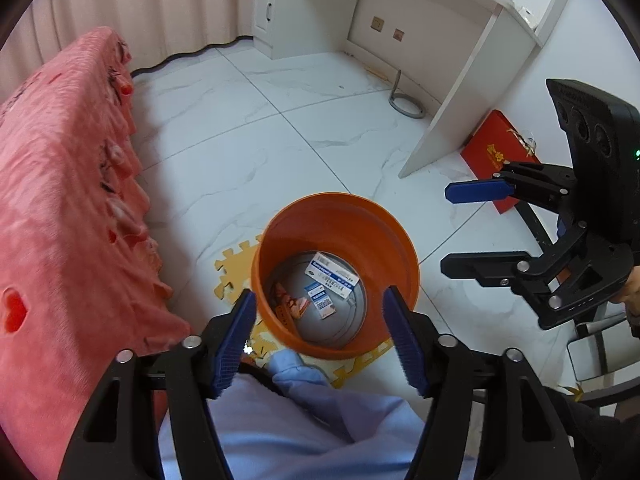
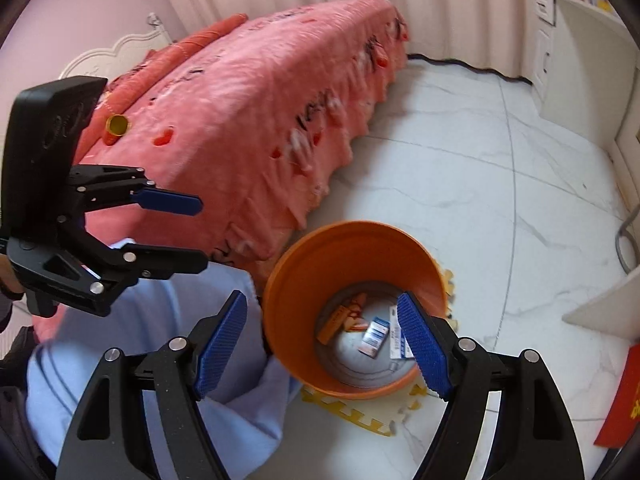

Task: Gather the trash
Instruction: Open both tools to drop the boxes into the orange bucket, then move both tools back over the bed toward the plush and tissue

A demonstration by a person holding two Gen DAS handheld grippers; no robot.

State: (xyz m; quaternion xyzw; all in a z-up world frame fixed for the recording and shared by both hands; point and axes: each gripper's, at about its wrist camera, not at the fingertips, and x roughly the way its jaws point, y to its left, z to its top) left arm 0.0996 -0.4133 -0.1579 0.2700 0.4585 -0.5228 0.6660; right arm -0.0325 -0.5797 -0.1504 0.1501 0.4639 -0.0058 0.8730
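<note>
1. A bedroom with a white marbled tile floor (image 1: 280, 152); a bed under a pink blanket (image 2: 248, 120) runs along one side, a white desk (image 1: 460, 60) stands against the far wall, and a red gift bag (image 1: 492, 152) leans at the desk's foot
2. The orange bin (image 1: 336, 216) stands on the floor on yellow foam puzzle mats (image 1: 232, 268), just beside the bed's edge and close in front of the person's knee in pale blue cloth (image 1: 304, 420)
3. Trash already lies at the bottom of the bin: a white and blue box (image 1: 332, 274), a smaller blue and white packet (image 2: 374, 334), and orange-red wrappers (image 1: 290, 304)
4. The left gripper (image 1: 320, 336) hangs over the near rim of the bin with its jaws spread wide and nothing between the pads
5. The right gripper (image 2: 320, 344) is likewise spread wide and empty, aimed down at the bin from the other side
6. Judged from this, a drop into the bin looks finished and both hands are free; the step in hand seems to be turning away to look for more
7. A small yellow cup-like thing (image 2: 116, 125) lies on the blanket; whether it is trash I cannot tell
8. The next move calls for lifting clear of the rim without tipping the bin, then finding a loose item and closing squarely on it
</note>
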